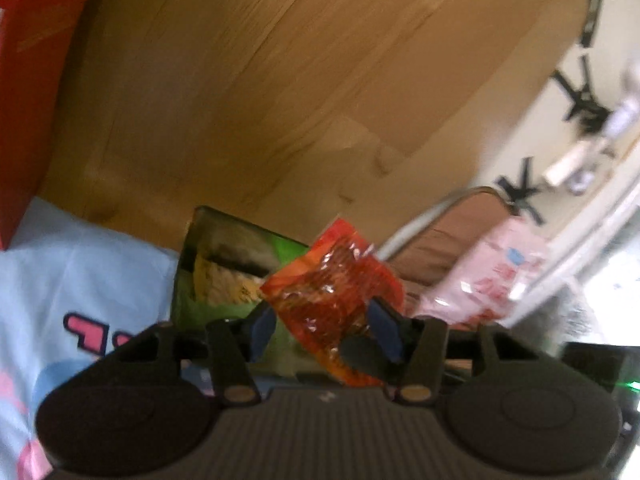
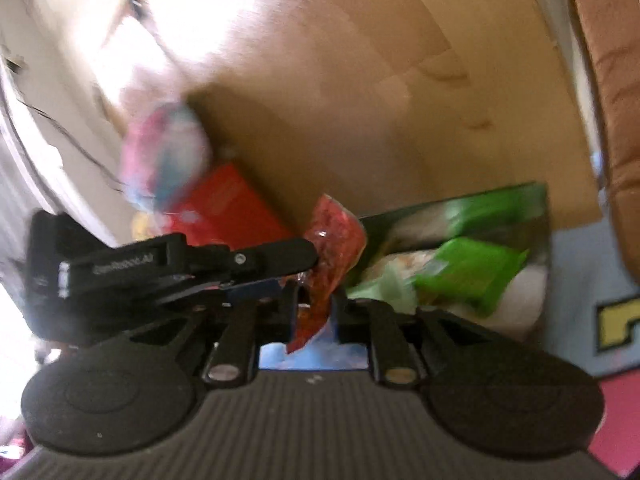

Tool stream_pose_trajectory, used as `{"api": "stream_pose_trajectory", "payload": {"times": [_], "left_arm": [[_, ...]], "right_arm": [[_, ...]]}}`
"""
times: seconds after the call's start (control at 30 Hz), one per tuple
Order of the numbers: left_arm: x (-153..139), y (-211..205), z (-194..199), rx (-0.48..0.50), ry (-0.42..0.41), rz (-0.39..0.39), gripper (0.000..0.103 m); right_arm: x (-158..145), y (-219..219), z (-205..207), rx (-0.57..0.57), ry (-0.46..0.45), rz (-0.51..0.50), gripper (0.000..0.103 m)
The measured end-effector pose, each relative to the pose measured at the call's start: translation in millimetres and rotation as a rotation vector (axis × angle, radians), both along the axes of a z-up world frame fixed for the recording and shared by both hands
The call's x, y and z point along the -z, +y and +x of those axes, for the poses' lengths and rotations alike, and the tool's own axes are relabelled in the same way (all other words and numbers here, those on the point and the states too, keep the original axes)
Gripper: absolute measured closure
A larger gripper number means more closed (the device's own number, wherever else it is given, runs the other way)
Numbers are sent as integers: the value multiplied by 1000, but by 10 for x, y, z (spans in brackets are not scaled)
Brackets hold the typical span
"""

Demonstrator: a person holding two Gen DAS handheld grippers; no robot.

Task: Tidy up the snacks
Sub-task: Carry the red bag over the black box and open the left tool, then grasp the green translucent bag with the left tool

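Note:
A crinkled orange-red snack packet [image 1: 336,300] sits between the blue pads of my left gripper [image 1: 326,330], which is shut on it. The same packet [image 2: 330,256] hangs in the right wrist view, clamped between my right gripper's [image 2: 314,314] fingers. The left gripper [image 2: 256,268] reaches in from the left there and meets the packet. Behind it lies a green snack box [image 1: 236,264], seen in the right wrist view [image 2: 460,260] with green packets inside.
A wooden floor [image 1: 280,80] fills the background. A light blue cloth with pink marks [image 1: 72,288] lies left, a red box [image 1: 36,80] beyond it. A pink packet [image 1: 500,272] and a brown cushion [image 2: 612,120] lie to the right. A red box [image 2: 228,204] is behind the left gripper.

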State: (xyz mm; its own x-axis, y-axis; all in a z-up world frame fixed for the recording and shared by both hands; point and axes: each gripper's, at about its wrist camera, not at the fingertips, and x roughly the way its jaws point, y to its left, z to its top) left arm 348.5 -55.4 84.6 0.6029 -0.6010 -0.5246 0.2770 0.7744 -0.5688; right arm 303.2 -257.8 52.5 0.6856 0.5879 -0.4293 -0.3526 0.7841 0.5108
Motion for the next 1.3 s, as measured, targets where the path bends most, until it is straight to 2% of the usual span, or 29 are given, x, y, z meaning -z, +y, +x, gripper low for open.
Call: {"api": "stream_pose_trajectory", "payload": {"times": [0.03,0.07,0.13,0.33,0.4,0.5,0.6,0.73,0.87,1.07,1.2,1.3], "left_arm": [[32,-26,39,-19,-3,20,44],[57,-41,65,-37,0,39,42],[90,-16,67,-46,8,40,42],[10,177,-245,-53,-33,38,42],[-55,266,-465,-48,-62,53,42],[-109,441,-871,-36,-96,103,42],[-48,685,-1291,-29,-84,130,38],[140,981,-1816,-49,-18,177,38],[322,1214,-2209,-89,51,157,38],[522,1258,-2434,-80,139,81,38],[610,1197,-2513,-60,151,53,39],[665,1134,-2487,-27,180,-10,49]], "right_arm": [[15,19,35,49,-19,-69,60],[31,35,52,109,-49,-154,52],[60,46,44,185,-97,-257,52],[97,-86,-274,302,-154,-210,52],[78,-58,-480,292,-173,-180,52],[60,-11,-843,217,-173,-138,52],[177,148,-1146,30,-110,-107,52],[362,480,-1556,-194,-51,-145,51],[435,778,-1917,-344,-76,-218,50],[475,1048,-2003,-408,-89,-290,46],[530,1104,-2030,-414,-97,-339,37],[571,1188,-2142,-434,-160,-408,31]]}}
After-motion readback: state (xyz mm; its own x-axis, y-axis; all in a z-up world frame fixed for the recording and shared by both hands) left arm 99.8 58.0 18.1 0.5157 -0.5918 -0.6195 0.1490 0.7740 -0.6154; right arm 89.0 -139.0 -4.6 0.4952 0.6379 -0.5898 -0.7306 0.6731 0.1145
